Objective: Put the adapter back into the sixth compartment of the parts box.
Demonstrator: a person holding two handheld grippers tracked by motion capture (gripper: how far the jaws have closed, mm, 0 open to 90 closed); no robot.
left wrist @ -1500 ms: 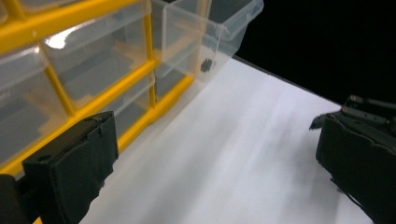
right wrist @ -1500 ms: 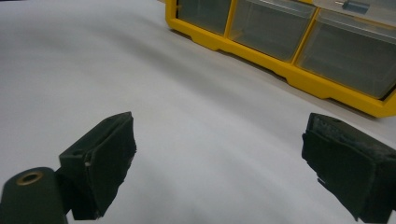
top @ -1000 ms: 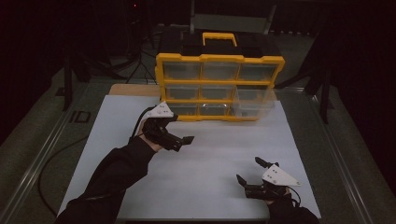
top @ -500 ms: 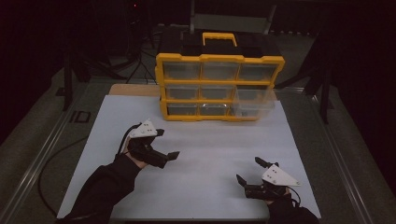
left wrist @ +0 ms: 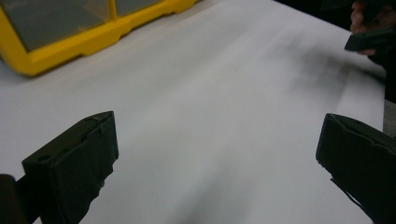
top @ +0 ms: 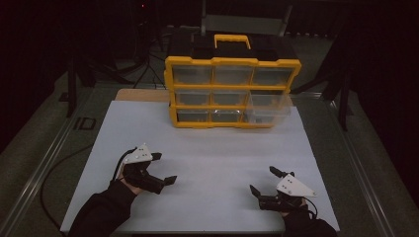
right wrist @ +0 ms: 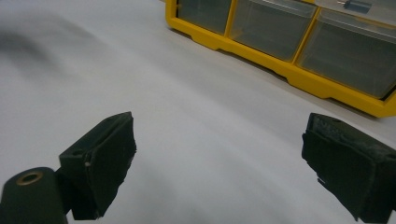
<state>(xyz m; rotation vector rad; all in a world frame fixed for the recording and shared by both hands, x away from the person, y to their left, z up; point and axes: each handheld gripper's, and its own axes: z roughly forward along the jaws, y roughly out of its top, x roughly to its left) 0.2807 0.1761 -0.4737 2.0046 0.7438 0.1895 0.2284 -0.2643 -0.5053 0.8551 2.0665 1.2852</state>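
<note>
Resting unlabelled on white sheet (top: 207, 148): yellow organizer (top: 230, 94), both tools parted.

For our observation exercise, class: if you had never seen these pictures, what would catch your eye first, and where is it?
The bright yellow drawer organiser stands at the far edge of the white sheet, its lower right clear drawer pulled out. Nearer the person, the left hand-held gripper and the right hand-held gripper are over the sheet, both with jaws wide apart and holding nothing.
</note>
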